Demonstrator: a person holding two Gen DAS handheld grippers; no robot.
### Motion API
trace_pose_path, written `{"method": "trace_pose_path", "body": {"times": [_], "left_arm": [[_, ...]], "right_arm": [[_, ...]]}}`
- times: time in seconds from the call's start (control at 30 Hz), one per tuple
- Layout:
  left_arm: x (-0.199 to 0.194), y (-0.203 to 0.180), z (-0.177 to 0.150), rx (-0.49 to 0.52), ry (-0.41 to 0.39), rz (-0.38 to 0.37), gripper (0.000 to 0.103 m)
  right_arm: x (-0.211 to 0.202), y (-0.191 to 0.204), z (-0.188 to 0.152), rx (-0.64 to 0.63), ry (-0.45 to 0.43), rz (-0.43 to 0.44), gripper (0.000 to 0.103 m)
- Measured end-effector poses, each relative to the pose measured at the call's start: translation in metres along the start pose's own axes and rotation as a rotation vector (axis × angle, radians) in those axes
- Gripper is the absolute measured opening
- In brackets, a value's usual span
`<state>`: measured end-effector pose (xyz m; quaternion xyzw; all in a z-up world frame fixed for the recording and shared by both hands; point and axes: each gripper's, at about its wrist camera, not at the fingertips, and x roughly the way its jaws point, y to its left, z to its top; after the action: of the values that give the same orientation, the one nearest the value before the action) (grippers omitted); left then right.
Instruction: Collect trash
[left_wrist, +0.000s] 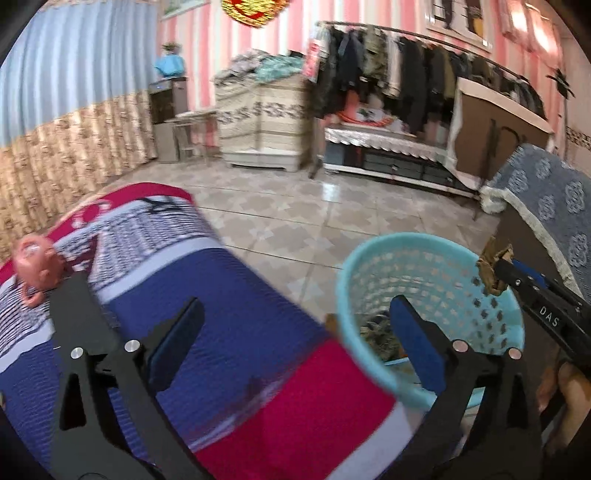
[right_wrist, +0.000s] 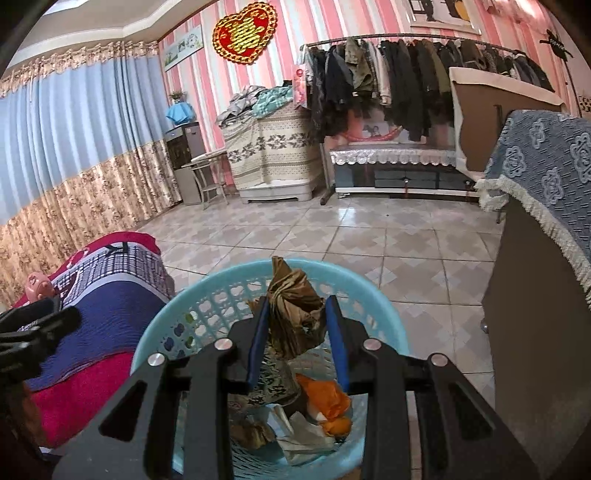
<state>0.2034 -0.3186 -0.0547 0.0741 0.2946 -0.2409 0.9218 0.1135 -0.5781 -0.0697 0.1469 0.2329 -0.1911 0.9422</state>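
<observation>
Olive-brown crumpled paper wad (right_wrist: 293, 314) sat clamped between the right gripper (right_wrist: 298, 326) fingers, held above the round light-blue plastic mesh basket (right_wrist: 173, 321), which held more scraps. At the left, the left gripper (left_wrist: 295, 339) hung with fingers spread apart near the basket's rim.

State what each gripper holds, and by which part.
Right gripper pinches the crumpled brown wrapper across its middle, above the blue basket. Left gripper is open, holding nothing.

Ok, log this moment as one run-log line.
right tongs: shut on crumpled brown paper wad | position: over light blue plastic lattice basket | left tongs: open, empty | release: not yet
</observation>
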Motion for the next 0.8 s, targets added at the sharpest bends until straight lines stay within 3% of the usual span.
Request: {"method": "trace_pose_path", "body": {"times": [0.03, 0.13, 0.27, 0.43, 0.57, 0.8], "left_arm": [[-0.004, 0.006, -0.001, -0.01, -0.004, 0.005, 0.097], [-0.016, 0.025, -0.008, -0.04, -0.003, 0.024, 0.097], [-0.034, 0.042, -0.017, -0.037, -0.006, 0.071, 0.097], [-0.059, 0.06, -0.03, -0.025, -0.014, 0.124, 0.097], [-0.086, 0.07, -0.041, -0.018, -0.057, 0.184, 0.097], [-0.137, 0.092, -0.062, -0.089, -0.09, 0.236, 0.097]], "right_arm": [[0.001, 0.004, -0.001, -0.013, -0.008, -0.004, 0.035], [-0.002, 0.012, -0.001, -0.032, -0.03, -0.018, 0.074], [-0.011, 0.017, 0.001, -0.046, -0.064, -0.037, 0.09], [-0.015, 0.024, -0.001, -0.062, -0.05, -0.04, 0.098], [-0.02, 0.033, -0.005, -0.073, -0.041, -0.02, 0.098], [-0.043, 0.061, -0.011, -0.103, -0.008, 0.102, 0.098]]}}
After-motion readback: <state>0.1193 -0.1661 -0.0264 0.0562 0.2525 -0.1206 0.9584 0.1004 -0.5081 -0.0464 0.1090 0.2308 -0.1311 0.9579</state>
